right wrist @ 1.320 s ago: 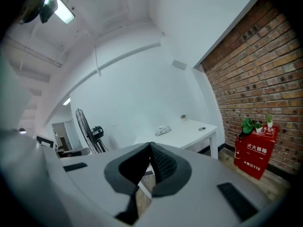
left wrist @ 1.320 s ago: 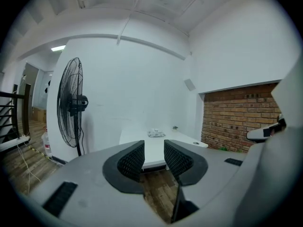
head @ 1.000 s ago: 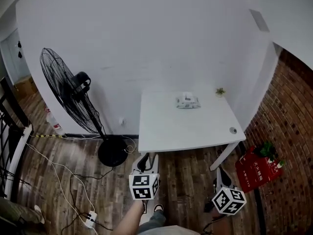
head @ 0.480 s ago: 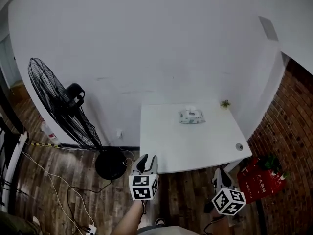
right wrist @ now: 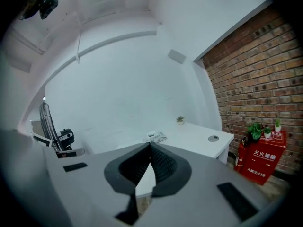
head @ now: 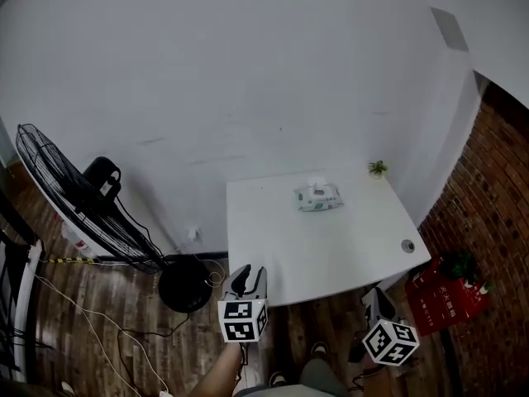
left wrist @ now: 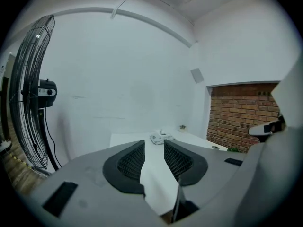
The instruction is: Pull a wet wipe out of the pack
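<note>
Soft white wet-wipe pack with greenish print (head: 318, 197) lies flat on the white rectangular worktop (head: 281, 246), toward its far edge by the white wall (head: 248, 73); a pale tuft on top may be a wipe end, too small to confirm. Small green potted plant (head: 378, 169) sits at the far right corner, apart from the pack; round grey cable grommet (head: 407, 246) is near the right edge. Left claw (head: 247, 273) is held low, just in front of the worktop's near edge, over the wood-plank floor (head: 124, 321), well apart from the pack. In the left gripper view its jaws stand a narrow gap apart with nothing between them, and the pack shows far ahead past the tips. Right claw (head: 371, 294) is off the near right corner, also well apart from the pack; the right gripper view shows its jaw tips touching, nothing held. Black pedestal fan (head: 74, 209) stands on the floor left of the worktop; red box with plants on top (head: 450, 292) stands by the brick wall (head: 496, 188) on the right
</note>
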Tool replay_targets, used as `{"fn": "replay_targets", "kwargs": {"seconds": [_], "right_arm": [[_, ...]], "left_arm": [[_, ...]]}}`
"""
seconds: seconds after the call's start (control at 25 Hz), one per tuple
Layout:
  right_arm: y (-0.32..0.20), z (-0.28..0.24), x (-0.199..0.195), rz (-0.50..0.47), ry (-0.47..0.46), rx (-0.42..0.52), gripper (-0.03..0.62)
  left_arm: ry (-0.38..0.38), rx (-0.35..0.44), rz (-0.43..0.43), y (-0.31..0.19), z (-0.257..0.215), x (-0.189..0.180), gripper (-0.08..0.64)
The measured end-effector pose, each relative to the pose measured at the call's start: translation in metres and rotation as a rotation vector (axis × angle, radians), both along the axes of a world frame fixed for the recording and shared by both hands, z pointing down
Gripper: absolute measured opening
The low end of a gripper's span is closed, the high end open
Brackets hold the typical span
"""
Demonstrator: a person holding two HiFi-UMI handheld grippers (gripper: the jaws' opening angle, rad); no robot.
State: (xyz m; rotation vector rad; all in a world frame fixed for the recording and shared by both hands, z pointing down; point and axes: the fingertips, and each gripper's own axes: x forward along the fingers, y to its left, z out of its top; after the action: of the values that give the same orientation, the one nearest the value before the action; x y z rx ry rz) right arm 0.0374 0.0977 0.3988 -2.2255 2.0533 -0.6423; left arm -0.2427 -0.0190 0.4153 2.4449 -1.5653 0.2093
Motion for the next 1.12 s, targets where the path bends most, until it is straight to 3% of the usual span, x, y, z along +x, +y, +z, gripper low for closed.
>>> {"fn": "replay_targets", "kwargs": {"seconds": [0.48, 1.12], "right_arm": [[-0.108, 0.005, 0.065, -0.029, 0.015, 0.0, 0.002], [-0.272, -0.003, 0.161, -0.193, 0.03, -0.037, 0.002]], "left_arm": [[-0.008, -0.018, -0.049, -0.088, 0.014, 0.044, 0.127], [0.007, -0.07, -0.181, -0.201, 0.013, 0.138, 0.127]]}}
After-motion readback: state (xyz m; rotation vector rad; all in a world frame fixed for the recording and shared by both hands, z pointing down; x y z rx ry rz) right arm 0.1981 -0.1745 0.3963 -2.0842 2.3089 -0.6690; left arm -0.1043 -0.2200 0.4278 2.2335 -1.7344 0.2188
